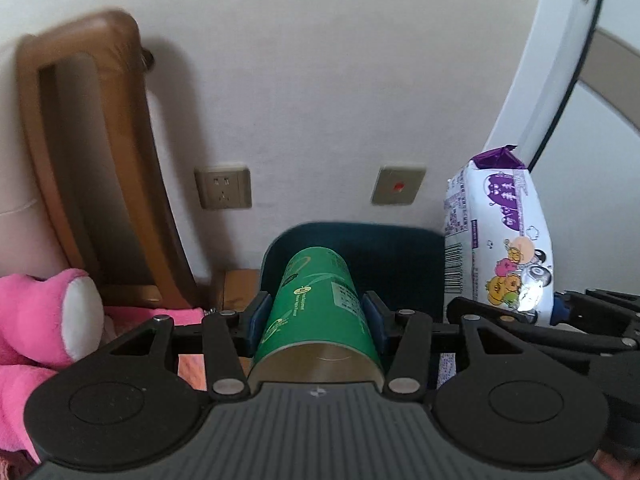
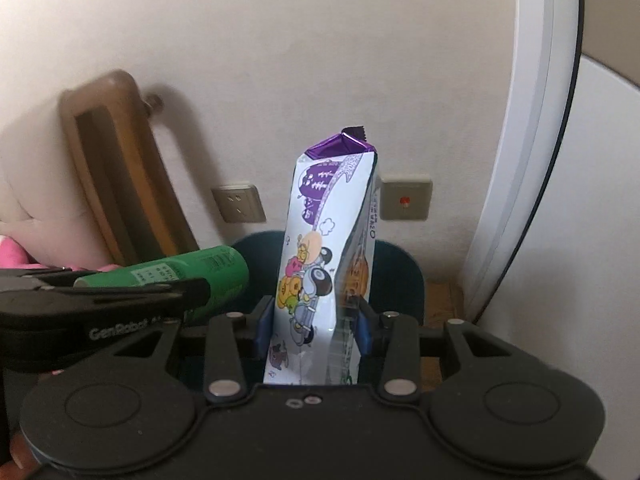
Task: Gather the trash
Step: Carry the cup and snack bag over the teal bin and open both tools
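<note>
Green canister open-ended, white-purple cartoon-printed snack bag upright

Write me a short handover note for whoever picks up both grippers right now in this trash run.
Left gripper: shut on the green canister, which lies lengthwise between the fingers with its open end toward the camera.
Right gripper: shut on the white and purple snack bag, which stands upright between the fingers.
Both loads are side by side in the air, over or just short of the dark blue bin against the wall below the sockets.
Done: both items picked up and brought to the bin.
Left: move them over the opening, then release them. The bin's inside is not visible, so check it.
</note>
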Tool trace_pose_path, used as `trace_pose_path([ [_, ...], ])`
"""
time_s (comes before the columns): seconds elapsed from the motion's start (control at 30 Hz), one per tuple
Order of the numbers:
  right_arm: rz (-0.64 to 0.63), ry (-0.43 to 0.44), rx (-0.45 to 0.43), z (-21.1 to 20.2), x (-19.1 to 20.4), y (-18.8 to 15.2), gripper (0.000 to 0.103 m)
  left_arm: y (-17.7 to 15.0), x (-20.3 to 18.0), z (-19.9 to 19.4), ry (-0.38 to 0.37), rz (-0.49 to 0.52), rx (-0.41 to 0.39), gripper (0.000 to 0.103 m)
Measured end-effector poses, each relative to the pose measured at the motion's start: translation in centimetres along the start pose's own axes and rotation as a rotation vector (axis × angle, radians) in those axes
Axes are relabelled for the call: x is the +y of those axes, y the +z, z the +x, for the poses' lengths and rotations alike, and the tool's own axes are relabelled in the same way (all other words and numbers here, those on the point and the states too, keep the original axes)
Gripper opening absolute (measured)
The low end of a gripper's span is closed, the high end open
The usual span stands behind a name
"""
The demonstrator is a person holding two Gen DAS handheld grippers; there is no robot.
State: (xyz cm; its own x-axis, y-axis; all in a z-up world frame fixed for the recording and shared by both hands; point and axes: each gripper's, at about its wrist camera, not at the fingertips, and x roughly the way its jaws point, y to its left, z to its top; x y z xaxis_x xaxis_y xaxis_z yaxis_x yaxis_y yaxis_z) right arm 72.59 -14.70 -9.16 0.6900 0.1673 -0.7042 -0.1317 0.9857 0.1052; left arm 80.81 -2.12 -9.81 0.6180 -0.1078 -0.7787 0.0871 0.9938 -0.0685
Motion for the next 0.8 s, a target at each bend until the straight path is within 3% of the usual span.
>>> trace_pose_path([
  [0.3, 0.05, -0.046, 0.099, 4.6, -1.4, -1.5, 0.039, -0.1, -0.2, 5.5, -0.003, 0.023, 0.103, 0.049],
  [0.7, 0.032, -0.076, 0.201, 6.4, -2.7, -3.0, 0.041, -1.6, -1.4, 10.5, -0.002, 0.125, 0.237, 0.049],
  [0.8, 0.024, -0.084, 0.221, 6.6, -2.8, -3.6, 0.042, -1.9, -1.9, 10.7, 0.01, 0.173, 0.235, 0.049],
])
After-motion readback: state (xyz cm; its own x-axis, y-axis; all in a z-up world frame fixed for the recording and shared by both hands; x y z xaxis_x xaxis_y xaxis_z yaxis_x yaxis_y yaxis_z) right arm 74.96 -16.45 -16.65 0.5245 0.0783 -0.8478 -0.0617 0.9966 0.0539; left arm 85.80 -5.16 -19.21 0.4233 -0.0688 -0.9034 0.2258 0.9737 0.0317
